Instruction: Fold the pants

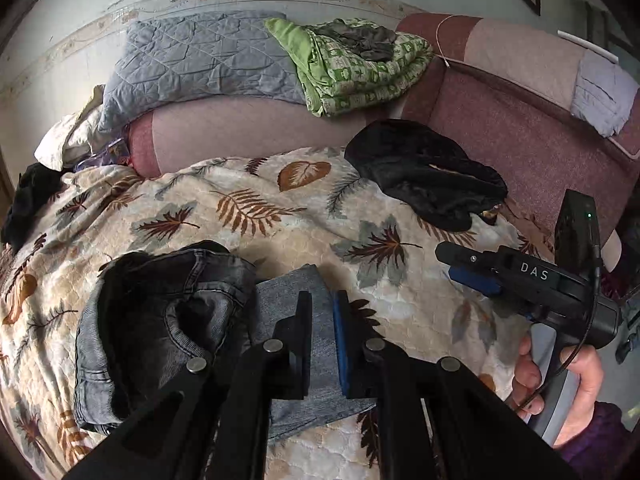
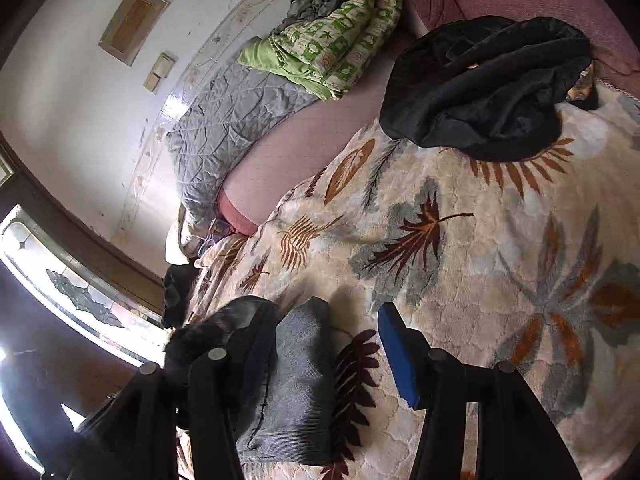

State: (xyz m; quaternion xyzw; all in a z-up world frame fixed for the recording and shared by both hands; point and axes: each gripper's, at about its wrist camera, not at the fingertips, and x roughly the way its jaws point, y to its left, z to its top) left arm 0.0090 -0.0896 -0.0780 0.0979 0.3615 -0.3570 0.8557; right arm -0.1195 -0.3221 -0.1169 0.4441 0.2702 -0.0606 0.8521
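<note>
A: Pants (image 1: 168,320) lie bunched on the near leaf-print blanket (image 1: 256,204); left gripper (image 1: 323,320) fingers nearly pressed together above them, gripping nothing.

B: Right gripper (image 2: 324,360) spread, empty. Only the left view shows the hand (image 1: 568,392) holding it.

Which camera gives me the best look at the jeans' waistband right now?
Left wrist view: the jeans show waistband, seams and pocket stitching, crumpled on the leaf blanket. The right wrist view shows mainly a grey leg panel; the dark waist part is blurred.
</note>
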